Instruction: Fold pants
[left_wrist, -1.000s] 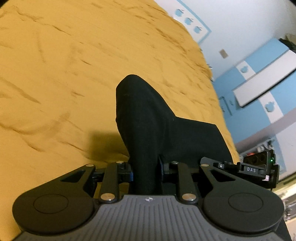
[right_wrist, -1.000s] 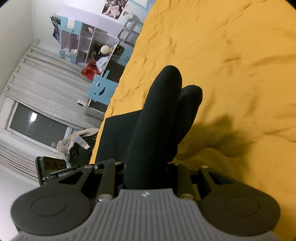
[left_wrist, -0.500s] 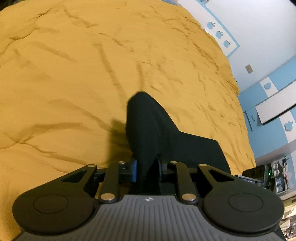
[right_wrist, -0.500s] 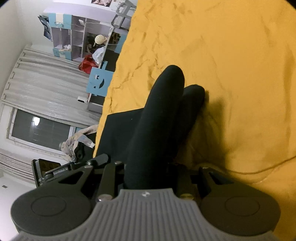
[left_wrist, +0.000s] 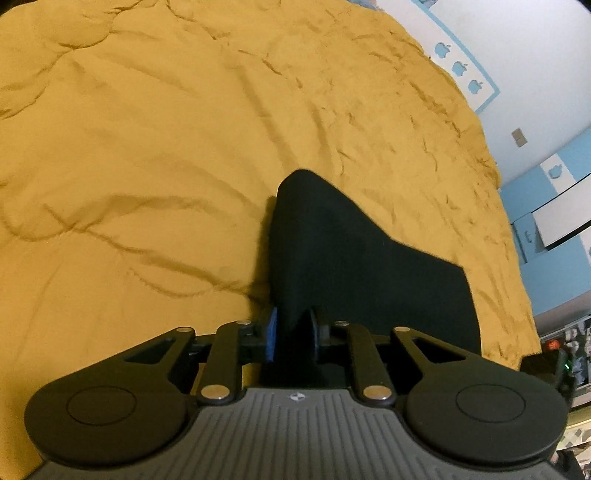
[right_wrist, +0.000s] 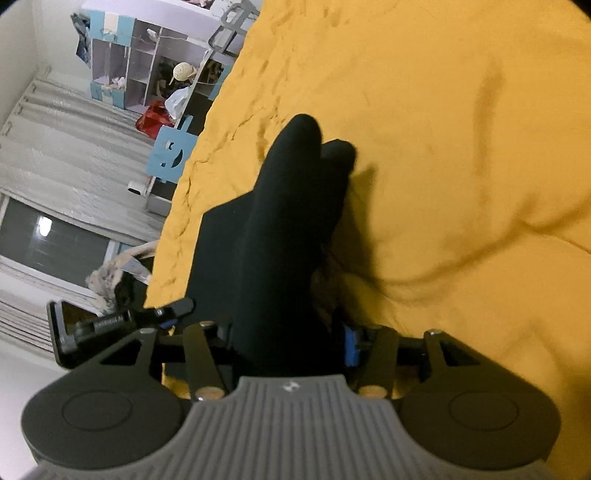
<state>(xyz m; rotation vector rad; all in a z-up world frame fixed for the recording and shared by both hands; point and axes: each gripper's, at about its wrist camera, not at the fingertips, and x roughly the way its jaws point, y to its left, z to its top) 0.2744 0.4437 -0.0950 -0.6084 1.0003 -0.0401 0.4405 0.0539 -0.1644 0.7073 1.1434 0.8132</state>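
Left gripper (left_wrist: 291, 332) fingers pinched tight on a fold of the black pants (left_wrist: 354, 258), right gripper (right_wrist: 291, 339) fingers spreading apart with the cloth between them, pants draping forward onto the mustard-yellow bedspread (left_wrist: 147, 147).

Left wrist view: sits behind left gripper (left_wrist: 293, 332), looks forward and steeply down, close over yellow bedspread (left_wrist: 155, 155); white and blue wall (left_wrist: 535, 74) at right edge.
Right wrist view: behind right gripper (right_wrist: 291, 336), shallower tilt, close; curtained window (right_wrist: 55, 206) and shelf unit (right_wrist: 129, 70) at left.
Shared: bedspread, black pants (left_wrist: 354, 251), and other gripper at frame edge.
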